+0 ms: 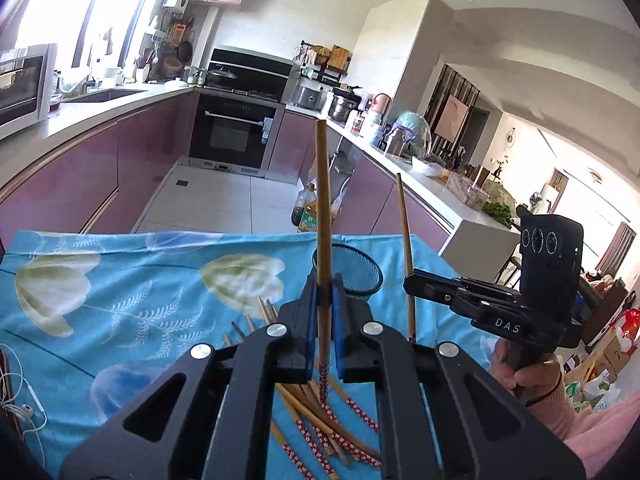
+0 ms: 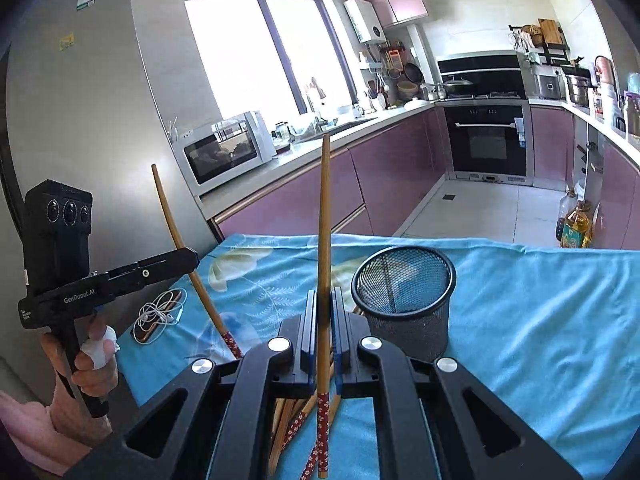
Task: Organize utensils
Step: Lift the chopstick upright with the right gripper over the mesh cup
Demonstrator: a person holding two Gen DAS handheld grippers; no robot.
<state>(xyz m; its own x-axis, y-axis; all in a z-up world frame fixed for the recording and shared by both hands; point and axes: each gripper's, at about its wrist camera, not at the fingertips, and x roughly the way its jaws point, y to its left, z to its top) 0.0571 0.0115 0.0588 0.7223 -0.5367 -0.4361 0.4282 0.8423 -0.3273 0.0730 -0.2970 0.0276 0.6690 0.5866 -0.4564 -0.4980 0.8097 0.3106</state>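
My left gripper (image 1: 326, 284) is shut on a wooden chopstick (image 1: 323, 200) that stands nearly upright, its red patterned end hanging down. My right gripper (image 2: 323, 300) is shut on a second upright chopstick (image 2: 325, 220). Each gripper also shows in the other's view, the right gripper (image 1: 412, 280) and the left gripper (image 2: 192, 258), both lifted above the table. Below them a pile of chopsticks (image 1: 320, 412) lies on the blue floral cloth (image 1: 120, 280). A black mesh cup (image 2: 404, 296) stands upright just beyond the pile, right of my right gripper's tips.
A phone wrapped in white earphones (image 2: 158, 316) lies on the cloth's left side. A tall grey fridge (image 2: 100, 120) stands to the left of the table. Oil bottles (image 2: 574, 224) stand on the floor past the far table edge, with kitchen counters beyond.
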